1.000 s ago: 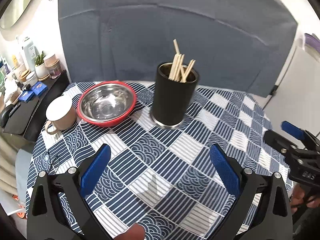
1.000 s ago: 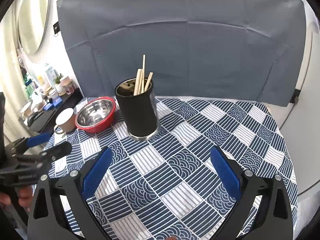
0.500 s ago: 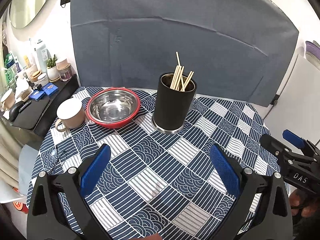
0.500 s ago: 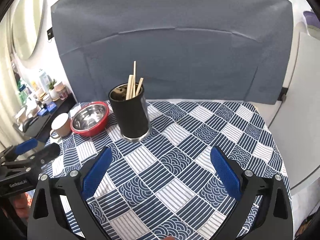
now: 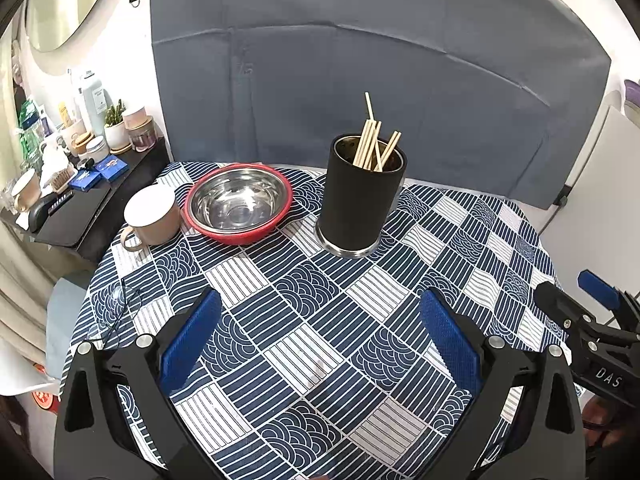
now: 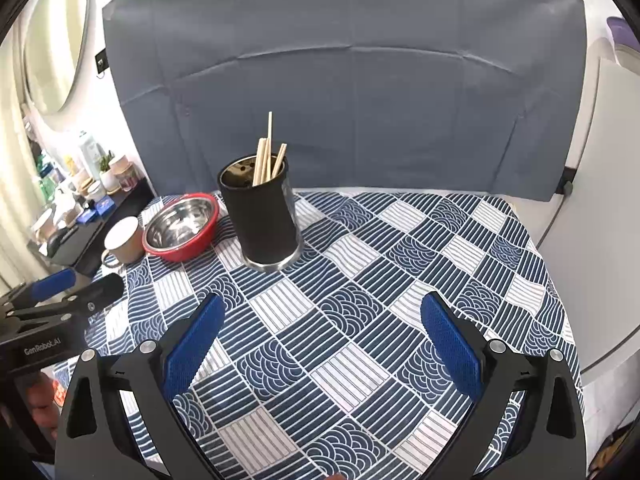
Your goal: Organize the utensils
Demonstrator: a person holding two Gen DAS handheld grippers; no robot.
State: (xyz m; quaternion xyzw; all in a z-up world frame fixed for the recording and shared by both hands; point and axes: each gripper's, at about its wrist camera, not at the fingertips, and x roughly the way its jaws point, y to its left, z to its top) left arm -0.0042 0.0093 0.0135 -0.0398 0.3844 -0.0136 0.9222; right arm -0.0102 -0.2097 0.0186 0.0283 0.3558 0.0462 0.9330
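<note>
A black cylindrical holder [image 5: 360, 196] [image 6: 262, 216] stands upright on the patterned tablecloth, with several wooden chopsticks [image 5: 374, 146] [image 6: 267, 162] sticking out of it. My left gripper [image 5: 320, 336] hovers open over the near part of the table, well short of the holder, nothing between its blue pads. My right gripper [image 6: 322, 334] is likewise open and empty, above the near side of the table. Each gripper shows at the edge of the other's view: the right one [image 5: 580, 304] and the left one [image 6: 72, 286].
A steel bowl with a red rim [image 5: 240, 202] [image 6: 182, 226] and a beige mug [image 5: 152, 214] [image 6: 122, 240] sit left of the holder. A dark side shelf with bottles and jars [image 5: 80, 160] stands at the left. A grey backdrop [image 5: 360, 60] rises behind the table. Glasses [image 5: 116, 312] lie near the left edge.
Both grippers have drawn back and risen from the table, so the holder, bowl and mug look smaller and farther. Both stayed open and empty.
</note>
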